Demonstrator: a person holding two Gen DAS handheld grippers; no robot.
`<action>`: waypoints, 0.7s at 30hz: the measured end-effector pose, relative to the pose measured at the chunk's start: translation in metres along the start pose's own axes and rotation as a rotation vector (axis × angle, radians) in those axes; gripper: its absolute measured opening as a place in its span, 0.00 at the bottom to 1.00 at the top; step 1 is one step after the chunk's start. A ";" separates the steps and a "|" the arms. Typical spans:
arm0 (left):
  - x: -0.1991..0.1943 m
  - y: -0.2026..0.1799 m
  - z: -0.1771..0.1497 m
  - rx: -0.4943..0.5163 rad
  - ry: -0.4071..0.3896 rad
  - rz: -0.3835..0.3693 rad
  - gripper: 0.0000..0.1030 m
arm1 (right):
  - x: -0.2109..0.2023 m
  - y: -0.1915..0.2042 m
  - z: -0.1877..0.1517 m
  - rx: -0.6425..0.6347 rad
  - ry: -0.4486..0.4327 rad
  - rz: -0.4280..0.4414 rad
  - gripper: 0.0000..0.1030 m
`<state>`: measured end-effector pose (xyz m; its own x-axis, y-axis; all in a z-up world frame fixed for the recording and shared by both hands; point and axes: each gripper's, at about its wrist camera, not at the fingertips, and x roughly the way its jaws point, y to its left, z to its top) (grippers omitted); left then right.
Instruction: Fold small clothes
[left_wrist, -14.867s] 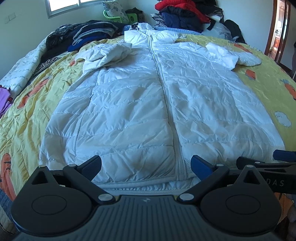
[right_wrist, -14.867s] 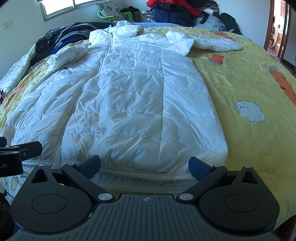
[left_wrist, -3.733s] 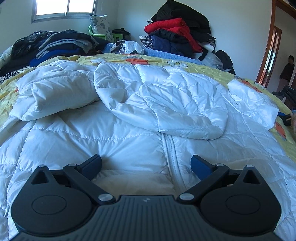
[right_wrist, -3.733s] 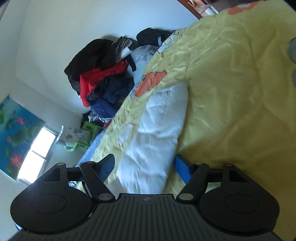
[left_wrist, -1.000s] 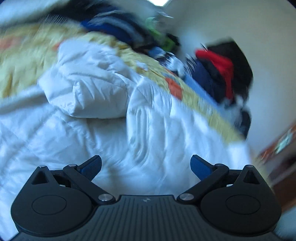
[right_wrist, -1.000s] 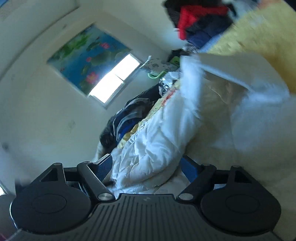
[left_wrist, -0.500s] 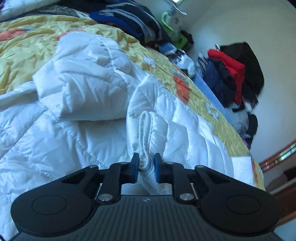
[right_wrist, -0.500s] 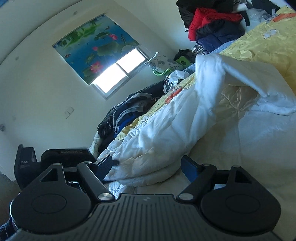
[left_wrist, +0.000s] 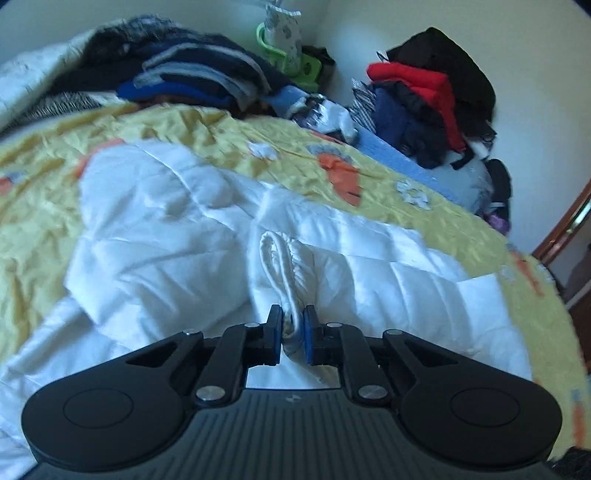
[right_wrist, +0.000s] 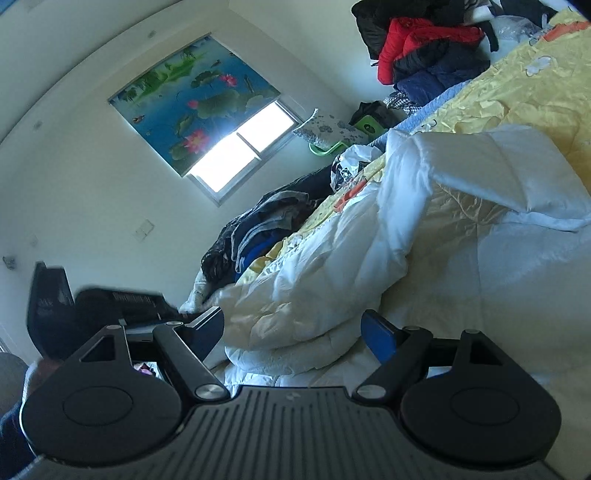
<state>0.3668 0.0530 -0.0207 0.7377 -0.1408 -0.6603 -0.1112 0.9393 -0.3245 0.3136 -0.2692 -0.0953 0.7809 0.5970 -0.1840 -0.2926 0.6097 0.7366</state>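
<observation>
The left gripper (left_wrist: 292, 326) is clenched on the white jacket's (left_wrist: 388, 280) bunched edge, while the right gripper (right_wrist: 293, 334) gapes wide, its jaws flanking a near fold, pads apart from it.

Daylight room, soft blur, heavy fisheye bend

The window (right_wrist: 240, 147) blows out to pure white and throws cool light across the walls; the left wrist view smears slightly on the white jacket (left_wrist: 177, 221), edges curve and darken in both views, and shadow pools under the jacket's folds.
</observation>
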 end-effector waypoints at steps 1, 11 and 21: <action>-0.003 0.003 0.000 -0.009 -0.023 -0.003 0.11 | -0.001 -0.002 0.001 0.016 -0.003 0.001 0.77; 0.012 0.011 -0.007 0.109 0.036 0.175 0.11 | -0.013 -0.012 0.007 0.081 -0.083 -0.003 0.77; 0.029 -0.004 -0.022 0.238 0.096 0.281 0.11 | -0.048 -0.069 0.020 0.384 -0.324 -0.081 0.80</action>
<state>0.3741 0.0385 -0.0539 0.6333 0.1142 -0.7654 -0.1340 0.9903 0.0369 0.3070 -0.3503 -0.1238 0.9414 0.3267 -0.0841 -0.0475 0.3752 0.9257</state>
